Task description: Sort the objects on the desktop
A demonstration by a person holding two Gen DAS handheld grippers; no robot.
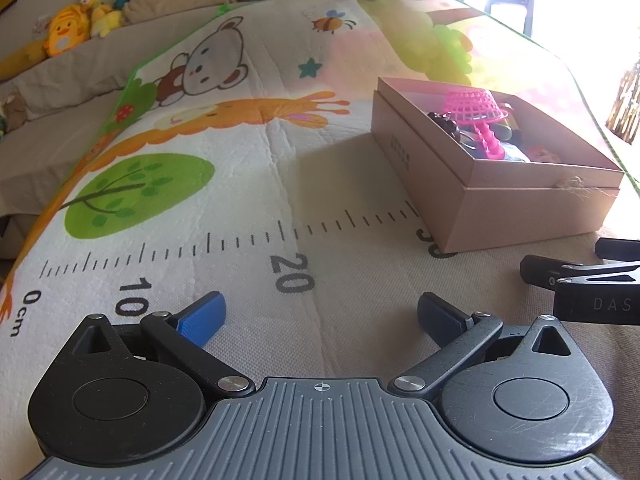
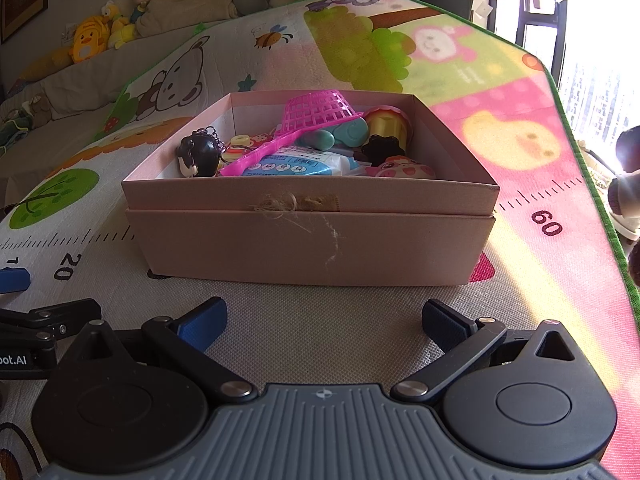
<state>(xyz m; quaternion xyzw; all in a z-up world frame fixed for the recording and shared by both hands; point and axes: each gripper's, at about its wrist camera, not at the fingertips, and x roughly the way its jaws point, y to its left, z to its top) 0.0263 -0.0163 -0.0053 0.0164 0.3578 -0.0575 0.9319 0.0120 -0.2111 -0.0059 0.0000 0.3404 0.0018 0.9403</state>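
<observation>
With the small toys already piled inside the cardboard box [image 2: 308, 236], which sits just ahead of the right gripper [image 2: 324, 322], both it and the left gripper [image 1: 320, 318] rest wide apart and empty, so I judge any further reach should come in above the box rim.

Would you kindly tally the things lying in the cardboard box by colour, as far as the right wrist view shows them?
Pink: 2, the plastic mesh scoop and the round cartoon-face toy.
Black: 2, the penguin keychain and the star-shaped knob.
Teal: 1, the rounded plastic toy.
Yellow: 1, the ribbed cup.
Blue and white: 1, the printed packet.
Total: 7 clearly visible; smaller bits underneath are hidden.
</observation>
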